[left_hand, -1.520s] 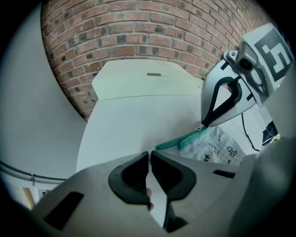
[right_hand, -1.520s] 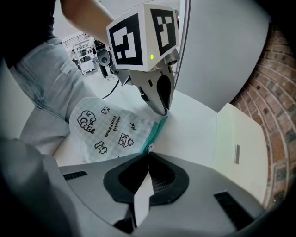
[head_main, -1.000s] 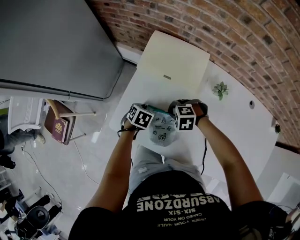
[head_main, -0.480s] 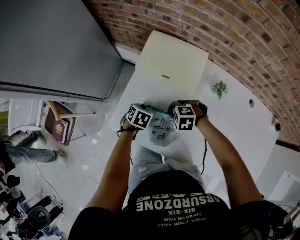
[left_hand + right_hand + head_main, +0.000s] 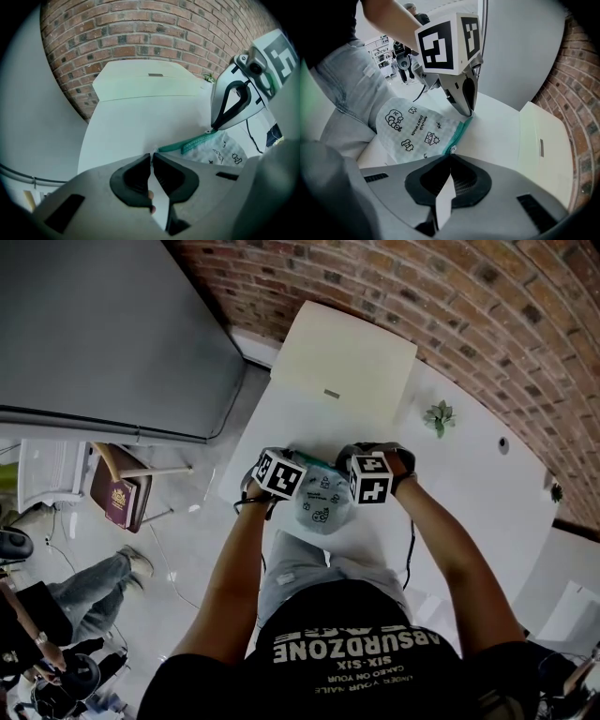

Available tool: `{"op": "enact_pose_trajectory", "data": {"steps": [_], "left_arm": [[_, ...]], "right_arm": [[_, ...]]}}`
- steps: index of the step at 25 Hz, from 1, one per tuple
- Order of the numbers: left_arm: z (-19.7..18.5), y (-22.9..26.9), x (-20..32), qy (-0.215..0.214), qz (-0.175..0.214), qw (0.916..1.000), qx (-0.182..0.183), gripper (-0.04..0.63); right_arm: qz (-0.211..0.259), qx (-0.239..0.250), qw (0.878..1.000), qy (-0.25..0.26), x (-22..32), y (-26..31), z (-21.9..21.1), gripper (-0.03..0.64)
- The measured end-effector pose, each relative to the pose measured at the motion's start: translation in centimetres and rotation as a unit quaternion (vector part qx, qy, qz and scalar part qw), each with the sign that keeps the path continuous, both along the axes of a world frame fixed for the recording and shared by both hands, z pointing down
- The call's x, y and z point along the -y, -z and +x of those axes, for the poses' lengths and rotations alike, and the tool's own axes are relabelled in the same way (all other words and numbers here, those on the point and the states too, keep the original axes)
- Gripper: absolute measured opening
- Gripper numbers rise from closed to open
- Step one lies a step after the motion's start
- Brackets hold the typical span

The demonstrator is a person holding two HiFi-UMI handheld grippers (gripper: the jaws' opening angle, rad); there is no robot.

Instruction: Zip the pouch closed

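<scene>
A pale pouch printed with small black drawings lies at the near edge of the white table. A teal zipper runs along its far edge. My left gripper is shut on the pouch's corner at one end of the zipper. In the right gripper view its tip sits on that far end. My right gripper is shut at the other end, with the small metal zipper pull at its tips. Both marker cubes flank the pouch in the head view.
A cream box lies at the table's back by the brick wall, and a small plant stands to its right. A grey cabinet and a chair with a book stand left. A person walks on the floor, lower left.
Both grippers and the pouch have kept still. The person on the floor at the left has walked toward the lower left.
</scene>
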State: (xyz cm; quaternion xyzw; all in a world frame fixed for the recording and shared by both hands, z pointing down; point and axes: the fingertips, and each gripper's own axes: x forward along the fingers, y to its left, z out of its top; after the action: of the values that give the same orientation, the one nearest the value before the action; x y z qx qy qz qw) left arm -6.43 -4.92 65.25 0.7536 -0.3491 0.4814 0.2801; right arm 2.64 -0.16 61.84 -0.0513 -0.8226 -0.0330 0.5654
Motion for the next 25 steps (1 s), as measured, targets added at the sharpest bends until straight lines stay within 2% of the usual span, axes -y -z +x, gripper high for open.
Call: {"op": "enact_pose_trajectory", "data": {"steps": [25], "left_arm": [[0.1, -0.1, 0.0, 0.002, -0.004, 1.0000, 0.002, 0.025]], "right_arm": [[0.010, -0.001, 1.000, -0.013, -0.1, -0.4, 1.9, 0.000]]}}
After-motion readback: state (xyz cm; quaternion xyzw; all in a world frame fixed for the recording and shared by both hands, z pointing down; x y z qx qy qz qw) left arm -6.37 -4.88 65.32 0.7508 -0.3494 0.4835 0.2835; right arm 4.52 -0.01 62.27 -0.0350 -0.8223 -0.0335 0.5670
